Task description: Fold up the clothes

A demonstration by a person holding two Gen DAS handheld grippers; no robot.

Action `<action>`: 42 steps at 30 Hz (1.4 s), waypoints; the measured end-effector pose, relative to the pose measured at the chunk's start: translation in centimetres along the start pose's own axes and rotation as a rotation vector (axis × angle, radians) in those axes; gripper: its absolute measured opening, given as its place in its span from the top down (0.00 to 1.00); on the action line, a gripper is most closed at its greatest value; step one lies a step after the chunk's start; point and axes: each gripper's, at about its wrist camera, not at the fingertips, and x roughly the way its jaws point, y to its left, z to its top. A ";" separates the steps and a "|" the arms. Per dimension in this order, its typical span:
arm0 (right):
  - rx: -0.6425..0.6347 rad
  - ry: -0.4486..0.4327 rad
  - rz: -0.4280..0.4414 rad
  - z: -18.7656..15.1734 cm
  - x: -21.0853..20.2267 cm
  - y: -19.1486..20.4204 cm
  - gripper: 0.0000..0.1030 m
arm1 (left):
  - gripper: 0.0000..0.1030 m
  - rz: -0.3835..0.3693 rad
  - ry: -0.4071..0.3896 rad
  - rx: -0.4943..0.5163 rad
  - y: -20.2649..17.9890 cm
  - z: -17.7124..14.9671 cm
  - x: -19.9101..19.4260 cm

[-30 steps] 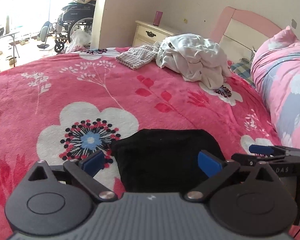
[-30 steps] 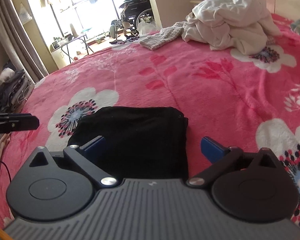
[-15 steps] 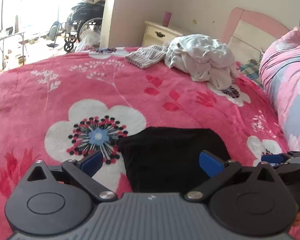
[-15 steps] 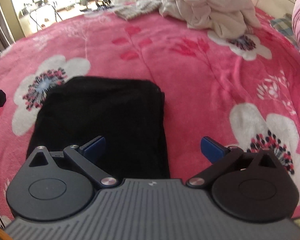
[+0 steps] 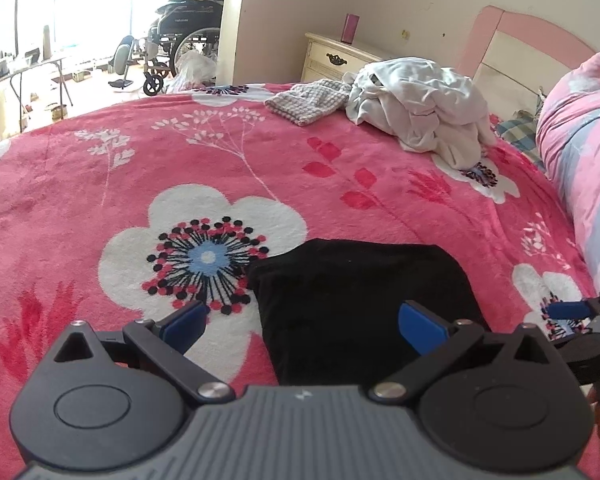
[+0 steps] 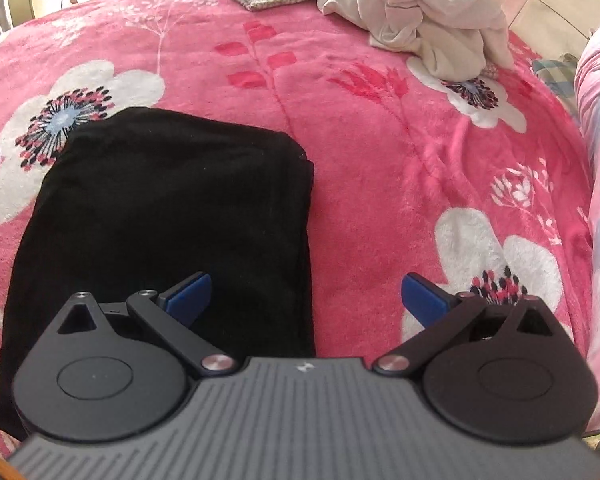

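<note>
A: Where is the black garment [image 6: 168, 216]?

B: It lies folded flat on the pink flowered blanket [image 5: 100, 184] of the bed, near the front edge, partly covering the rim of a big white flower [image 5: 204, 248].

A: And the left tongs [image 5: 302, 322]?

B: Spread wide, holding nothing. One blue fingertip [image 5: 184, 320] hangs over the white flower; the other is over the black cloth, with the garment's left edge between the two.

A: The right tongs [image 6: 306, 300]?

B: Also released and empty. In the right wrist view their left blue fingertip [image 6: 190, 294] sits above the garment, and the right one is over the bare blanket, so they straddle the garment's right edge. Whether either tip touches the cloth, I cannot tell.

A: Can you see one tool from the other?

B: Yes, the right tongs show at the far right of the left wrist view, just beside the garment.

A: What else is on the bed?

B: A crumpled pile of white clothes [image 5: 420, 100] well beyond the garment, a checked cloth [image 5: 306, 100] touching it on the left, and a pink and blue quilt [image 5: 580, 152] along the right side.
</note>
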 end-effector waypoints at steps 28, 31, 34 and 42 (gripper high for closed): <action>0.011 -0.025 -0.008 -0.6 0.2 1.0 0.01 | 0.01 0.275 0.046 0.095 -1.8 -2.4 1.2; 0.061 -0.150 0.008 -0.5 -1.6 0.7 0.01 | 0.01 0.278 0.042 0.092 -2.0 -2.2 0.8; 0.076 -0.283 0.012 -0.6 -3.5 0.5 0.01 | 0.01 0.268 0.045 0.076 -2.0 -1.9 0.7; 0.198 -0.327 0.211 -0.6 -5.5 -1.7 0.01 | 0.00 0.255 -0.002 0.079 -2.4 -2.0 -0.1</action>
